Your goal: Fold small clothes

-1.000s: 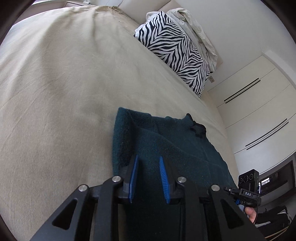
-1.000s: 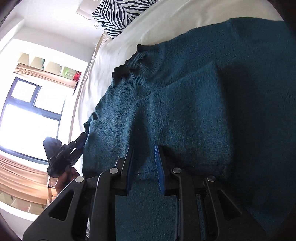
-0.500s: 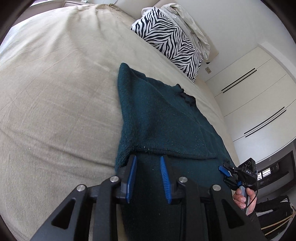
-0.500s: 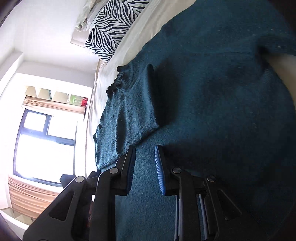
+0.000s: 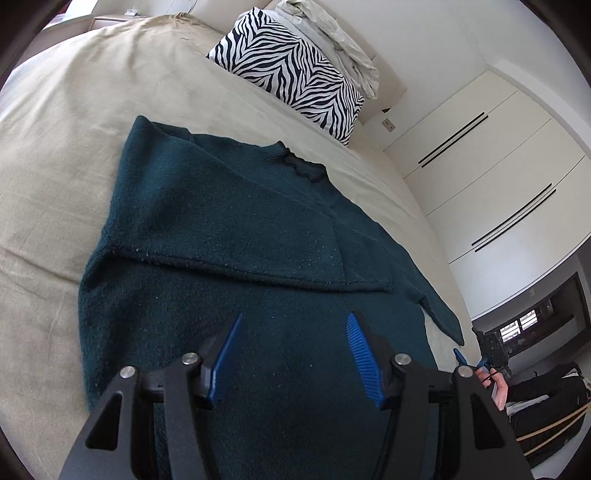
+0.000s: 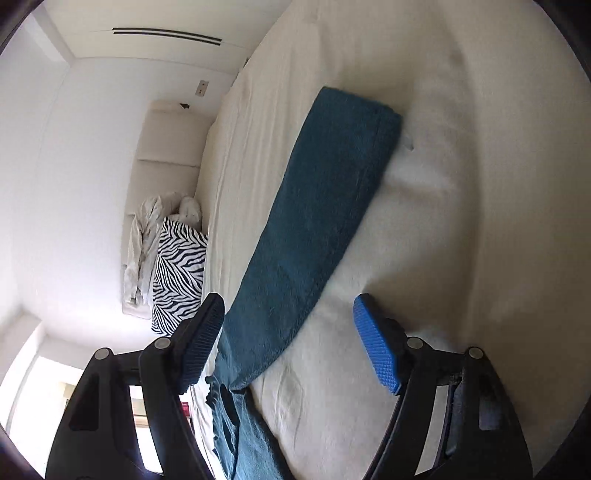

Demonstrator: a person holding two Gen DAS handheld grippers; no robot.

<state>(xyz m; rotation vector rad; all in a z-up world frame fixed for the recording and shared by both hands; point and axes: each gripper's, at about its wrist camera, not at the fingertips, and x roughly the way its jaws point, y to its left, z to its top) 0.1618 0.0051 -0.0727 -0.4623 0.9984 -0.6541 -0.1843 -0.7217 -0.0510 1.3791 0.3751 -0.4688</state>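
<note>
A dark teal knit sweater (image 5: 236,266) lies flat on the beige bed (image 5: 62,147). Its lower part is folded up over the body, with the hem edge running across the middle. One sleeve (image 6: 317,221) stretches out flat in the right wrist view. My left gripper (image 5: 293,354) is open and empty just above the sweater's near part. My right gripper (image 6: 291,336) is open and empty over the sleeve near the shoulder. It also shows small at the sweater's right edge in the left wrist view (image 5: 480,362).
A zebra-print pillow (image 5: 295,74) and a crumpled white cloth (image 5: 332,33) lie at the head of the bed. White wardrobe doors (image 5: 480,166) stand past the bed's far side. A bright window (image 6: 48,387) is at the lower left of the right wrist view.
Both grippers have opened and let go of the sweater's folded edge. Both have pulled back. The right gripper has swung away to look along the outstretched sleeve.
</note>
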